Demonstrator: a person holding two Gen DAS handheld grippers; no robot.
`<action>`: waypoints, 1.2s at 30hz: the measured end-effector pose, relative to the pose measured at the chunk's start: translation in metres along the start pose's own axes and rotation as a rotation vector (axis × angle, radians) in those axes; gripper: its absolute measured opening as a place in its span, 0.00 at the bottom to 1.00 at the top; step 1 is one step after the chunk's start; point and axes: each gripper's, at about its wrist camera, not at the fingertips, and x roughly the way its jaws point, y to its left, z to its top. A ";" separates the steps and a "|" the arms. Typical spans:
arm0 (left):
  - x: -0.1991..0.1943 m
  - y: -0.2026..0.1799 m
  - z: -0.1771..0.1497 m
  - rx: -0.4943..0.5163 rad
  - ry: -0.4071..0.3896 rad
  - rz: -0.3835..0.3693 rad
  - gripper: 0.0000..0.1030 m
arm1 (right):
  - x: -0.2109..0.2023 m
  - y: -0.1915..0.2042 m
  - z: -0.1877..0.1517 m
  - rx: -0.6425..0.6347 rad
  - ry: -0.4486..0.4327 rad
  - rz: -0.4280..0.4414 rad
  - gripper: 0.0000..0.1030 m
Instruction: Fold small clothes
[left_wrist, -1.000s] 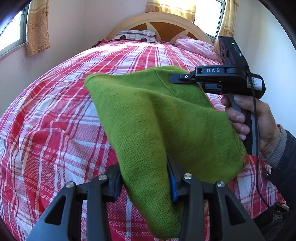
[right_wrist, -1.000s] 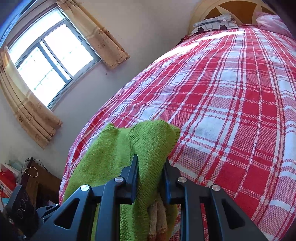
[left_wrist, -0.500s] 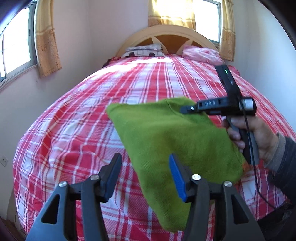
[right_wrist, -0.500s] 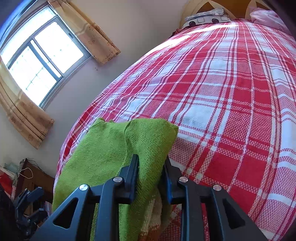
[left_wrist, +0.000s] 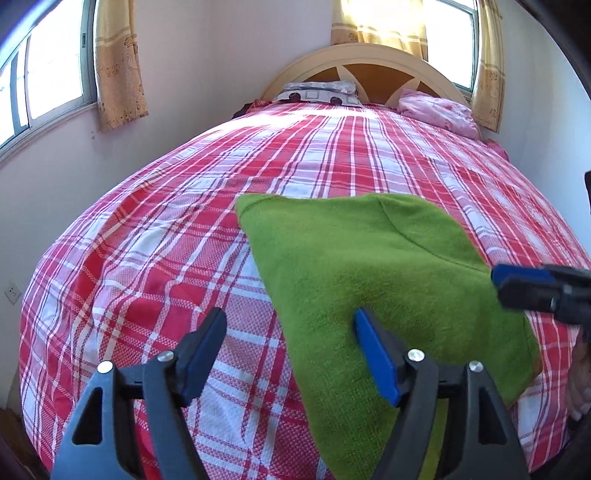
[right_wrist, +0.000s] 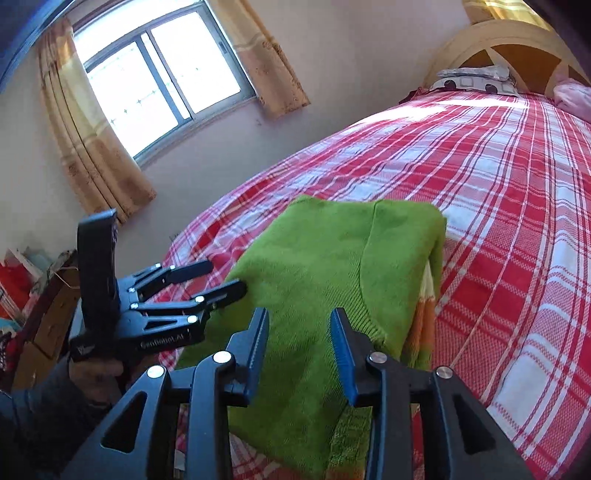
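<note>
Hovering wide-spread, left claw (left_wrist: 290, 341) and right claw (right_wrist: 299, 339) flank the folded green sweater (left_wrist: 373, 266).

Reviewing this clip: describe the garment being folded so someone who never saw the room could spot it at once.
Start at the bed with the red-and-white plaid sheet. Near its foot, close to both open grippers, lies the green knit sweater, folded into a flat block. It is the only solid green thing there; the pillows sit far off by the headboard.
</note>
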 end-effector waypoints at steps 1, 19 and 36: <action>0.002 0.000 -0.001 0.006 0.013 0.006 0.76 | 0.004 -0.003 -0.005 0.010 0.020 -0.017 0.35; 0.003 0.000 -0.011 -0.035 0.009 0.012 0.96 | -0.010 -0.010 -0.015 0.168 -0.030 -0.078 0.36; -0.094 -0.010 0.024 -0.033 -0.219 -0.059 0.96 | -0.106 0.039 -0.018 0.012 -0.251 -0.277 0.56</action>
